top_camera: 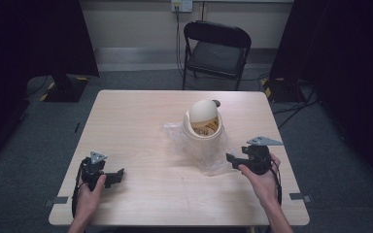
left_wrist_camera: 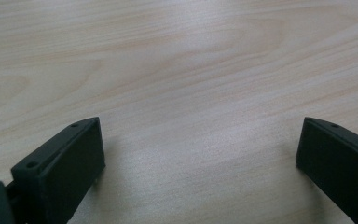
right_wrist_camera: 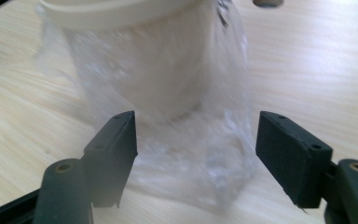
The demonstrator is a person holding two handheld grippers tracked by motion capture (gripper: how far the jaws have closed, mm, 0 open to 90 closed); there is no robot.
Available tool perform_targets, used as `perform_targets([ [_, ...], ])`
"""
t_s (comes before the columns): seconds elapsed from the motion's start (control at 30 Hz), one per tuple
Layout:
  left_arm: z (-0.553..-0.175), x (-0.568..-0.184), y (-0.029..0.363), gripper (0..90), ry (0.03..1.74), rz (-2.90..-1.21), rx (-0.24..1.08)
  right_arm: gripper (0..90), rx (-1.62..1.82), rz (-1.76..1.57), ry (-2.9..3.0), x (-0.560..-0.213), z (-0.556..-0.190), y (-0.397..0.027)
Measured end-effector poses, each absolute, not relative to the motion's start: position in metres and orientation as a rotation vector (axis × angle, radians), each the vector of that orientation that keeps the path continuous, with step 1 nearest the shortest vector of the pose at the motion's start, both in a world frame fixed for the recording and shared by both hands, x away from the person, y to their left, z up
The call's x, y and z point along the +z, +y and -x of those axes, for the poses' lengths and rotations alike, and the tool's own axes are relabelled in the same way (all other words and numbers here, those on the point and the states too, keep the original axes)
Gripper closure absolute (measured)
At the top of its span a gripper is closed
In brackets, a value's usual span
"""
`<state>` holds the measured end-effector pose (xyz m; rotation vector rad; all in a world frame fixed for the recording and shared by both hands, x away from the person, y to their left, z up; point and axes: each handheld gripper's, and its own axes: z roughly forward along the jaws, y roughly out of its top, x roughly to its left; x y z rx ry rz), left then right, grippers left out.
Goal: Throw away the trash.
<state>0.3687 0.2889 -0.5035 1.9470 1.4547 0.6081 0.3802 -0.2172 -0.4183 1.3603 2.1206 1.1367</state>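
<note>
Item: small cream plastic swing-lid bin (top_camera: 203, 121), upright at table centre, standing in a crumpled clear plastic bag (right_wrist_camera: 191, 158). Right gripper (right_wrist_camera: 196, 144): jaws wide, straddling the bag's near edge, pads not pressing. Left gripper (left_wrist_camera: 200, 158): wide, empty, over bare pale wooden table (left_wrist_camera: 177, 70), near left. Step, by judgement: approach to pinch the film. Next: advance slightly, close on the film alone.

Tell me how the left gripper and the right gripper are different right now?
The left gripper has bare wooden table between its jaws, while the right gripper has the crinkly clear plastic bag between its jaws. The left sits far from the cream bin; the right points at it from close by. Both are black, hand-held and open.
</note>
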Motion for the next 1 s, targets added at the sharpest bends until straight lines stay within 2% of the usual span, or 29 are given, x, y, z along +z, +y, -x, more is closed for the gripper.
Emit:
perform_targets([
  [0.57, -0.369, -0.503, 0.289, 0.5, 1.454, -1.949, 0.607, 22.1, 0.983, -1.532, 2.047, -0.469, -0.371, -0.269],
  [1.0, -0.369, -0.503, 0.289, 0.5, 1.454, -1.949, 0.607, 19.1, 0.835, -1.582, 2.003, -0.493, -0.374, -0.283],
])
